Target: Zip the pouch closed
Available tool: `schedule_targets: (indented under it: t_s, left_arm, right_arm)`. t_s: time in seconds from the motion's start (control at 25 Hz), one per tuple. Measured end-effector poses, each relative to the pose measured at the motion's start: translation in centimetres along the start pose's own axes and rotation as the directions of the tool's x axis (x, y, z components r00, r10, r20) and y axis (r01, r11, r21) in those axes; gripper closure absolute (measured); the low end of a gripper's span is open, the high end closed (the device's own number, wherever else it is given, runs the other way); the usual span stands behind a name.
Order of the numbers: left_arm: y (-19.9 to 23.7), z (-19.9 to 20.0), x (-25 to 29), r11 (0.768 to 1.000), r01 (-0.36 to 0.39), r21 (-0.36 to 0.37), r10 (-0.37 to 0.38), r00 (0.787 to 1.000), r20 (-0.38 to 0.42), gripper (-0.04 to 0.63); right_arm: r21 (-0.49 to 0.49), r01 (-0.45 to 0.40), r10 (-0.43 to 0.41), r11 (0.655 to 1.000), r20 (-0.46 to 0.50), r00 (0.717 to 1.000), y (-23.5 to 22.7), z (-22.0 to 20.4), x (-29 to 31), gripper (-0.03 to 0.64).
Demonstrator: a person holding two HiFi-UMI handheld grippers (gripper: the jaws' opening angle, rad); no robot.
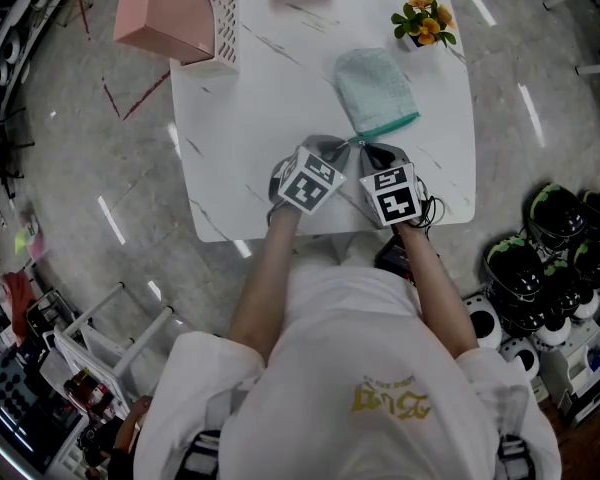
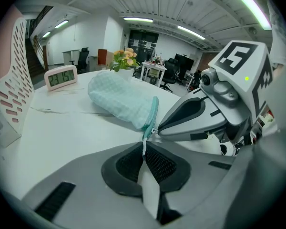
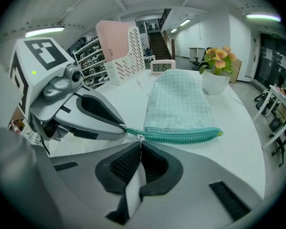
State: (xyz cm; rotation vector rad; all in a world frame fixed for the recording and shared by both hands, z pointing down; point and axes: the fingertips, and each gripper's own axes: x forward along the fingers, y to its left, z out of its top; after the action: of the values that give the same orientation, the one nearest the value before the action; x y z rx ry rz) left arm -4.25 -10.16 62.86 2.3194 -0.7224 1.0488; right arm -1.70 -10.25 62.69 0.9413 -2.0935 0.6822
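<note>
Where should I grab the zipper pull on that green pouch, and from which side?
Pinch the small zipper pull at the left end of the teal zipper, coming from the near table edge. The pouch lies flat with the pull sticking out toward you; the right tool grips it there.

The desk clock (image 2: 60,76) shows digits, seemingly 23:15.

Bare forearms (image 1: 263,278) stretch forward side by side, the grey left gripper (image 2: 144,150) and grey right gripper (image 3: 139,149) tilted downward, tips almost touching — each one's fingers (image 2: 159,163) pinched tight on the teal zipper (image 3: 181,136).
</note>
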Motion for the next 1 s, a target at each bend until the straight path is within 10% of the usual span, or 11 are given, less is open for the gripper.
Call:
schedule_targets:
  t_s: [1.0]
  left_arm:
    - [0.9,-0.3,0.1,0.998,-0.037,-0.052,0.037,0.999,0.003,0.56]
  right_arm:
    - [0.021,0.029,-0.029,0.999,-0.004,1.0,-1.3,-0.1,0.1,0.6]
